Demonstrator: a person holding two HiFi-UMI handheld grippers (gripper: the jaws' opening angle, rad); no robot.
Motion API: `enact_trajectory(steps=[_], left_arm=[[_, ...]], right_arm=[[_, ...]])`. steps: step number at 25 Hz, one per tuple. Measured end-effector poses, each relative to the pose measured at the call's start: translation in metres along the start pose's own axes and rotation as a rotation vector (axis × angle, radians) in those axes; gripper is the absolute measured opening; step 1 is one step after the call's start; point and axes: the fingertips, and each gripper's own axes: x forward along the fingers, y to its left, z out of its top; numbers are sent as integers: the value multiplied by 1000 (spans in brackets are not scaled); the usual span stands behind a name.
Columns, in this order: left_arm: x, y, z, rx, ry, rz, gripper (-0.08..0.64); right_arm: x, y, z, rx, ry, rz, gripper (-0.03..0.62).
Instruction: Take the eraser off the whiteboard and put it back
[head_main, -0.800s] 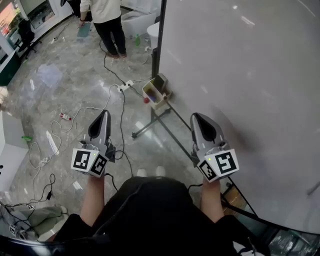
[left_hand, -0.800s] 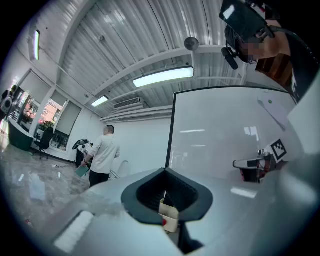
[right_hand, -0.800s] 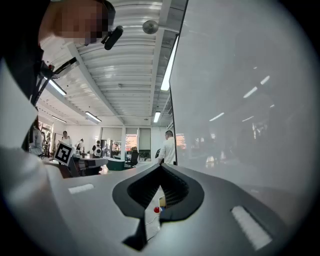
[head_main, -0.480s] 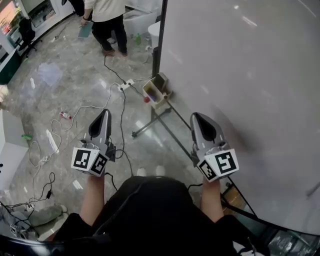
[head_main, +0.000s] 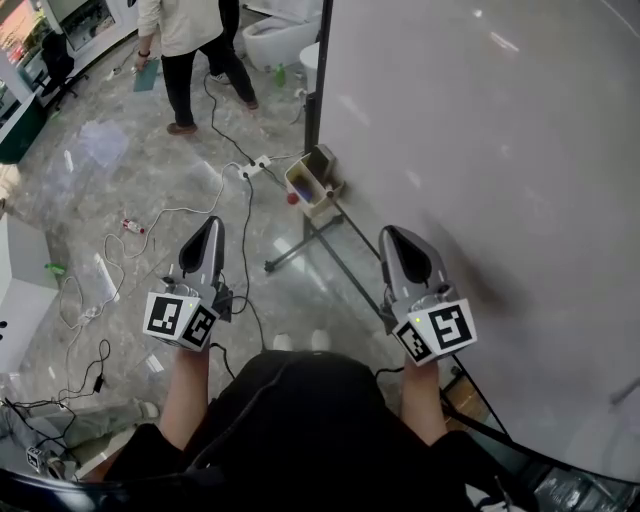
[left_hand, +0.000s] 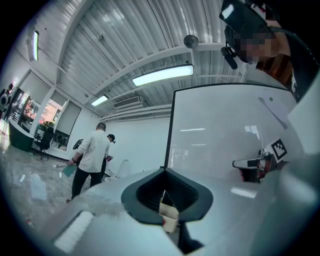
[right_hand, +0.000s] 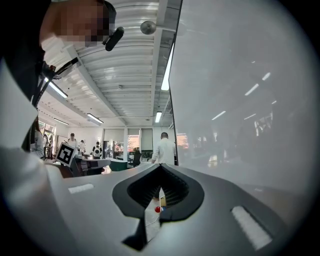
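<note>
While both tools are held out ahead of the person, pointing towards the upper edge of the head view, the whiteboard (head_main: 480, 150) fills the right half of that frame. The left tool (head_main: 212, 224) sits left of centre over the floor (head_main: 130, 170), well apart from the board. The right tool (head_main: 389, 234) sits right of centre, in front of the board's lower part. Left tool: jaws fully together, tips meeting, nothing gripped. Right tool: jaws likewise together at the tips, nothing gripped. Each tool carries its marker cube (head_main: 182, 320) at the rear, next to the hand. A beige tray (head_main: 312, 182) is at the board's lower left corner, above centre of the frame, with a small red object (head_main: 293, 199) at its near end. The eraser cannot be made out in any view. Cables (head_main: 215, 130) trail across the floor in the upper left. A person in a light top (head_main: 185, 40) stands at the top left.
</note>
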Motion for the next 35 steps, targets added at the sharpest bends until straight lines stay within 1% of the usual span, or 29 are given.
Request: enact_trajectory(steps=[3, 13, 16, 20, 24, 27, 31, 35], left_arm=[[6, -5, -2, 3, 7, 0, 5], [21, -26, -11, 7, 26, 18, 5], [21, -31, -11, 9, 29, 26, 5], [23, -33, -9, 3, 25, 36, 5], [29, -28, -13, 12, 36, 37, 5], [37, -25, -18, 14, 43, 24, 5], [55, -13, -24, 24, 59, -18, 5], [81, 1, -28, 13, 70, -77, 5]], right_arm=[[2, 0, -1, -10, 6, 25, 9], [8, 2, -6, 15, 10, 126, 9], [9, 7, -6, -2, 19, 158, 9], [11, 6, -5, 6, 20, 178, 9], [17, 2, -8, 6, 20, 181, 9], [24, -3, -12, 5, 27, 166, 9], [39, -5, -16, 0, 30, 134, 9], [55, -11, -17, -1, 28, 76, 9]])
